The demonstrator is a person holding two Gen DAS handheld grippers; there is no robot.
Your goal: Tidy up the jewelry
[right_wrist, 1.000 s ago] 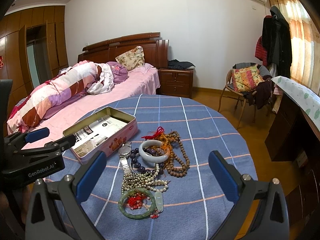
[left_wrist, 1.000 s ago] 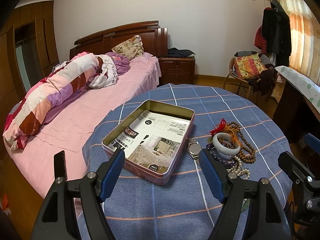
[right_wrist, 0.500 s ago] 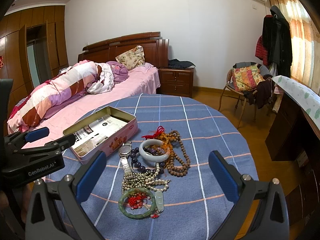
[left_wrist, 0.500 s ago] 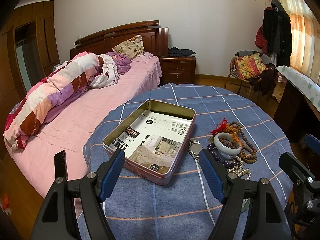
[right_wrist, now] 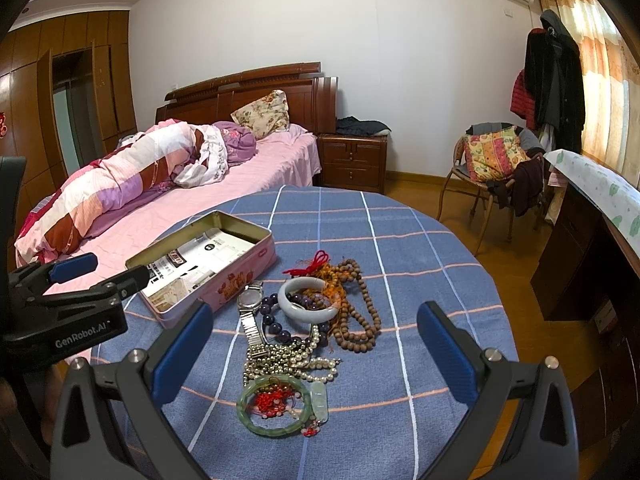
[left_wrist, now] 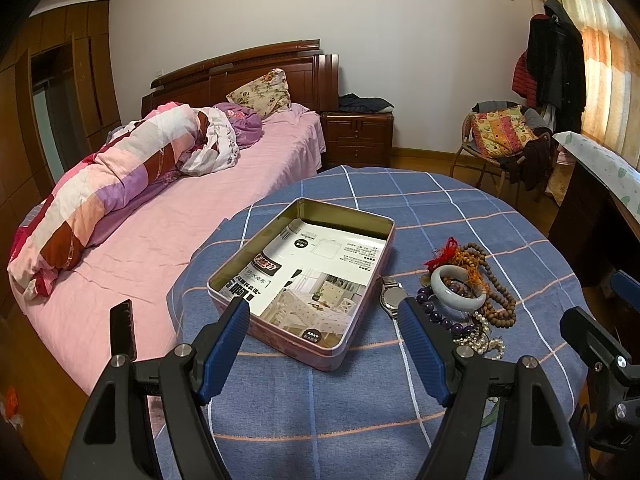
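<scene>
Both hand-held grippers (left_wrist: 324, 324) (right_wrist: 316, 340) wide apart, empty; tin (left_wrist: 256, 240) long axis diagonal, far-right to near-left.

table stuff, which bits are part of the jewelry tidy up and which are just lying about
For the job:
pink tin, open, lined with printed paper
watch
white bangle
green bangle
pearl strands
purple beads
brown wooden beads
both tools, open and empty

Just lying about:
bed
nightstand
chair
black phone on the bed
</scene>
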